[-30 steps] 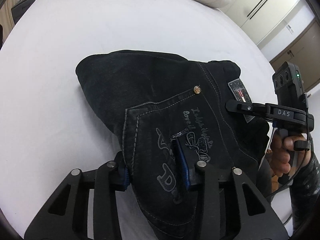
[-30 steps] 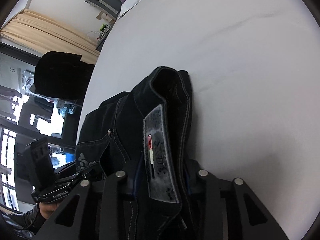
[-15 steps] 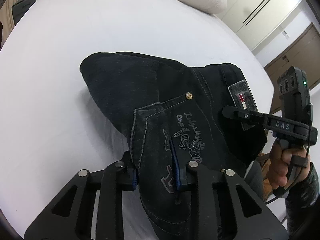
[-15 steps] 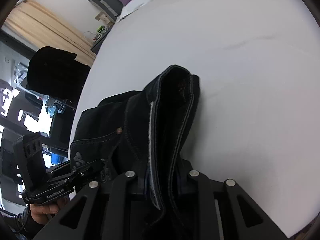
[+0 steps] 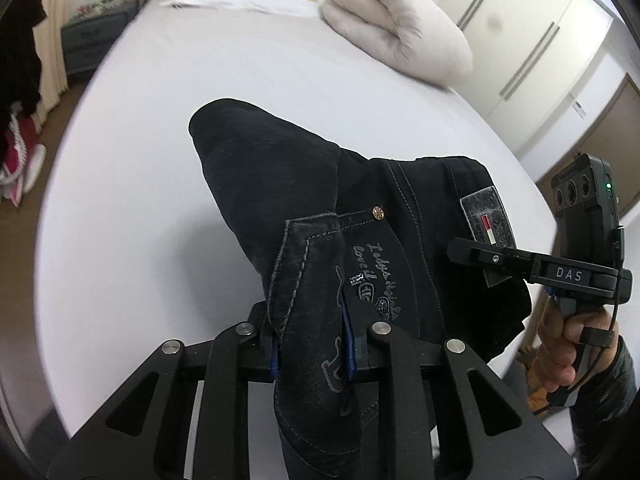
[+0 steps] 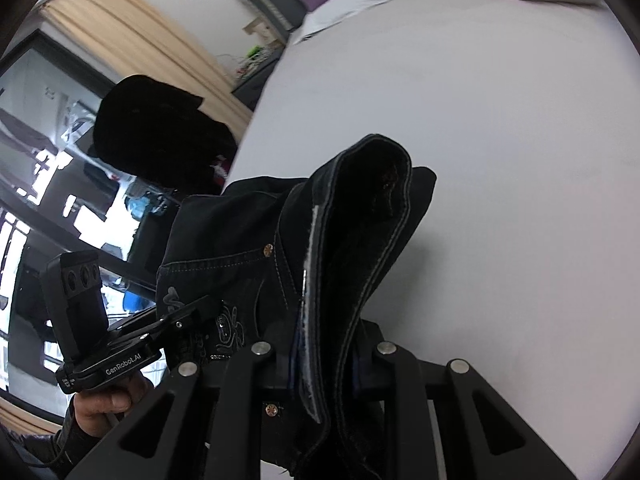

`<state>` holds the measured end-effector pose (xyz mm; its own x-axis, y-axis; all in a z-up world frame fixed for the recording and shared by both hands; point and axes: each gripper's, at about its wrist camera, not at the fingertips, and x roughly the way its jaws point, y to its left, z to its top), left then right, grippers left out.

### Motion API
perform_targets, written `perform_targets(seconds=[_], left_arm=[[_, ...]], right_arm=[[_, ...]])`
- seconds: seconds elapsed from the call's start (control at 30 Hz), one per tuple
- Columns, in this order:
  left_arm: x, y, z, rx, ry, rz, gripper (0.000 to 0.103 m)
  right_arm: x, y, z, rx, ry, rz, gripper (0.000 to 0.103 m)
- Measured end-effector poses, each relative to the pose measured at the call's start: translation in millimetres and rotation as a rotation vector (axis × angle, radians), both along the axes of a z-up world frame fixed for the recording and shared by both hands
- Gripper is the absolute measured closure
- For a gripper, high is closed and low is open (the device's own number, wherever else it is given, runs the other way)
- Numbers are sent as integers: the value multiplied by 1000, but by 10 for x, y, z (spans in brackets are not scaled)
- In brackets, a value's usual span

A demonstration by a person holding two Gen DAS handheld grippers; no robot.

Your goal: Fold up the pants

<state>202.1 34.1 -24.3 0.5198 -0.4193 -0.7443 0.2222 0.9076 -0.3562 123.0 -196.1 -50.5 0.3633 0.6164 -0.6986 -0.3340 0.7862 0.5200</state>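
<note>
Both claws are clenched on the black pants [image 5: 360, 208], raised above the white bed [image 5: 160, 160]: left gripper [image 5: 312, 344] closing on the embroidered back pocket, right gripper [image 6: 324, 354] pinching the waistband beside its grey label [image 5: 486, 220].

Soft even daylight, window glare in the right view, fisheye-warped blurred edges.
</note>
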Motion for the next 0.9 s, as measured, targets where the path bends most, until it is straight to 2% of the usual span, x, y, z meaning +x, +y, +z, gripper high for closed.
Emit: perform_targets(seconds=[0.13,0.23,0.33,0.43,0.47,0.5,0.53,0.6,0.67,0.8,0.83,0.87,0.9], left_arm=[[308,448,65,42,-33,53,83],[559,755,-34,49,-35,98,83],[781,1098,-229,38,-1,100,83],[1015,1304,-627,8,65,103,81],[1035,1344,-735,4,80,108,79],[1047,1392,-827,-5,85,117,74],[1052,1454,-905,-17,86,133,63],[1027,1564,-1018,-56,78,167,54],[1015,1629,-1069,-95,60,171,52],[1004,1771,-1024,-97,35,200,51],[897,1747,-945,-84,16,221,51],[829,1735,-874,-59,-10,240,51],[727,1748,-774,-8,-48,263,51]], right_arm=[[450,450,-25,43,16,39,82],[806,682,-154,87,51,43,82],[1103,826,-392,106,118,30,82],[1277,881,-754,94,194,6,81],[1299,869,-853,92,208,-11,77],[1315,821,-948,102,223,-32,66],[1319,729,-1072,151,243,-59,64],[1320,633,-1178,251,249,-64,64],[1272,574,-1218,296,236,-59,64],[1111,548,-1132,276,205,-88,55],[1093,522,-1092,273,200,-105,53],[1047,491,-1044,271,190,-126,46],[1001,445,-988,259,175,-155,41]])
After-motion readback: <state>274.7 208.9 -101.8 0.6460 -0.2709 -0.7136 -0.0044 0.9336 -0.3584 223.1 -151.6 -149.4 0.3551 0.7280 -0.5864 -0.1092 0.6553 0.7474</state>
